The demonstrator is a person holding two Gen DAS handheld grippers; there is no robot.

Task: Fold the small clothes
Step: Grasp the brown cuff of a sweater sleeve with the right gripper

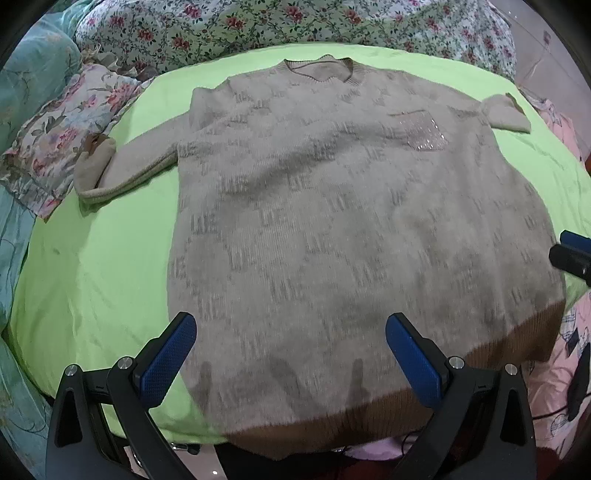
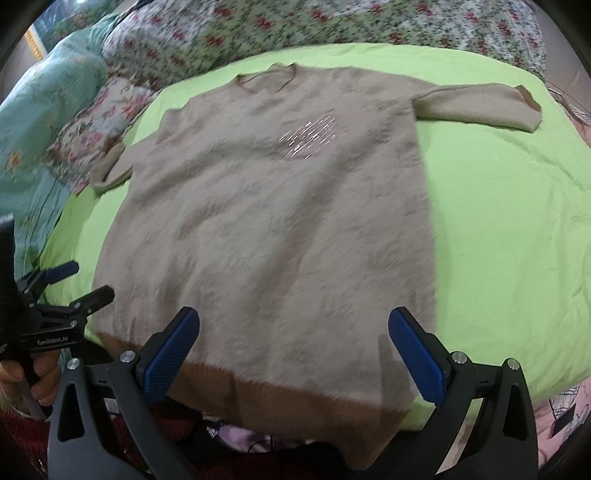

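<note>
Beige knit fills both views — a fuzzy sweater (image 1: 332,221) lies flat and face up on a bright green sheet (image 1: 92,277), neckline (image 1: 321,70) at the far end, darker brown ribbed hem (image 1: 332,424) at the near edge, hanging just over the sheet's front. A sparkly chest pocket (image 1: 424,134) catches the light, streaked with blur in the right wrist view. One sleeve (image 1: 125,173) runs out to the left, its cuff resting against a floral pillow (image 1: 62,129); the other sleeve (image 2: 480,105) stretches out on the right, lying on the sheet. The left gripper (image 1: 291,354) hangs over the hem with its blue-padded fingers (image 1: 170,358) spread wide, nothing between them — shadows of the fingers fall on the knit below. The right gripper (image 2: 295,354) is just as wide apart and empty, poised above the hem's right-hand part. From the right wrist view the left gripper shows at the left edge, a hand (image 2: 40,376) wrapped around its handle. Floral bedding (image 1: 277,26) is bunched along the far side of the sheet.
</note>
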